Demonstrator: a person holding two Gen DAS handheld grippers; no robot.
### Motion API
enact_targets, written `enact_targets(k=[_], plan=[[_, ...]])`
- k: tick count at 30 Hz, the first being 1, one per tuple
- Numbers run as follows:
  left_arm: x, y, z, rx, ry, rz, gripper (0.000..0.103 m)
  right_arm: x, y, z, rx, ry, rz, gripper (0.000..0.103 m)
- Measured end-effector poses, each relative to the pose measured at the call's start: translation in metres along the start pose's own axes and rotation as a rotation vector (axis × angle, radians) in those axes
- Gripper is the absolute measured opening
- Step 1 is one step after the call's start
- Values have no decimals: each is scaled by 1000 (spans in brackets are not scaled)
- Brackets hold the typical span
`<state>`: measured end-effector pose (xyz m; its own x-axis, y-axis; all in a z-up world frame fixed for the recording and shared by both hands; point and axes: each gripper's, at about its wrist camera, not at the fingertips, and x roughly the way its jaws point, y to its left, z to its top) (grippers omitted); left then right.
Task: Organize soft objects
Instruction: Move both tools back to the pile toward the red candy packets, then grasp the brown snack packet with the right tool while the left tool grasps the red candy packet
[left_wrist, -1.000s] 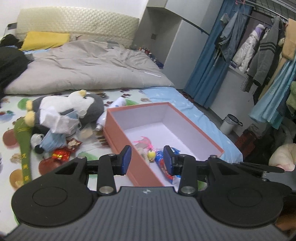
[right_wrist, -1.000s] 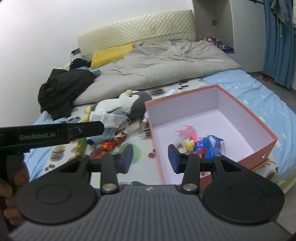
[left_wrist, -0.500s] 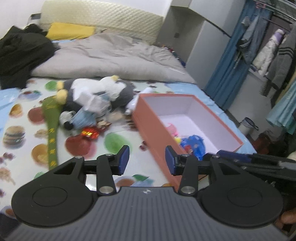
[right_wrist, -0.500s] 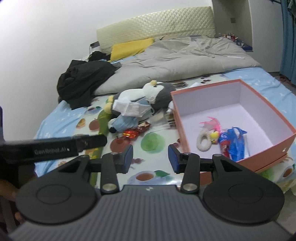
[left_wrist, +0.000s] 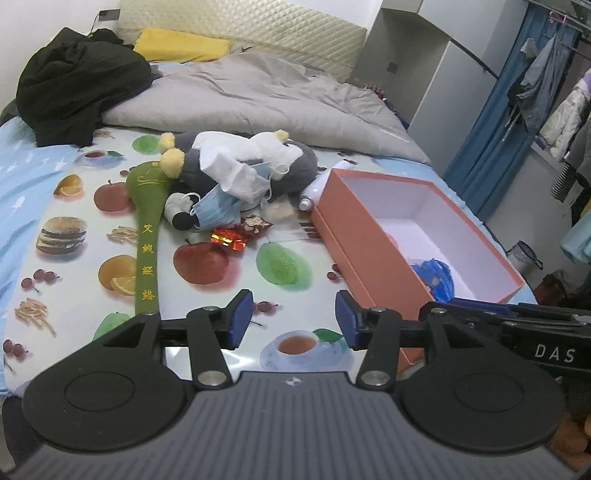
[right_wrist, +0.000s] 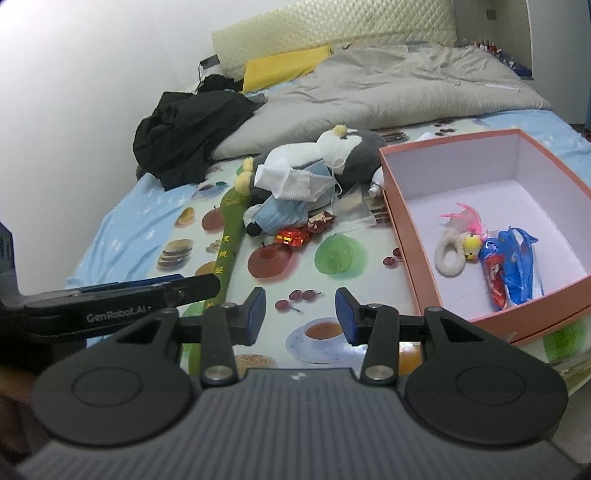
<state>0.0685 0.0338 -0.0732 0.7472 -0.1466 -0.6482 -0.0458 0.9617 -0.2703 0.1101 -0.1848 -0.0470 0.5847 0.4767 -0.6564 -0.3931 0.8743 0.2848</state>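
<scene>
One box (right_wrist: 397, 206) holds two toys: a ring (right_wrist: 450, 253) and a bag (right_wrist: 517, 266). One penguin (left_wrist: 295, 162), two masks (left_wrist: 218, 210) (right_wrist: 314, 177), one bottle (left_wrist: 314, 190).

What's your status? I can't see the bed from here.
Left gripper and right gripper open, empty. Toy pile on the mat left of the box; a few items already inside. Nothing in the way.

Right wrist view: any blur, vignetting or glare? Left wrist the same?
Right wrist view: dark vignette in the corners, soft haze at the upper left on the white wall, fisheye bend along the orange box. Left wrist view: sharper; the box and plush penguin read clearly; edges curve; no strong glare in either.
</scene>
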Motion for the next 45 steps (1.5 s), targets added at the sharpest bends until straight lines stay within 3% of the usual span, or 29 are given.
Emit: enact_targets(k=[5, 7, 9, 28, 42, 45], plan=[[28, 9, 9, -2, 19, 21, 59, 22, -4, 12, 3, 32, 8, 45], [42, 13, 13, 1, 29, 31, 61, 34, -7, 19, 9, 46, 9, 61], [58, 18, 17, 16, 37, 46, 64, 47, -10, 26, 9, 52, -2, 66], [216, 79, 50, 16, 135, 71, 65, 210, -34, 86, 52, 192, 25, 65], [270, 93, 59, 56, 135, 51, 69, 318, -50, 96, 171, 282, 49, 65], [279, 93, 58, 60, 142, 57, 69, 331, -52, 94, 203, 300, 44, 61]])
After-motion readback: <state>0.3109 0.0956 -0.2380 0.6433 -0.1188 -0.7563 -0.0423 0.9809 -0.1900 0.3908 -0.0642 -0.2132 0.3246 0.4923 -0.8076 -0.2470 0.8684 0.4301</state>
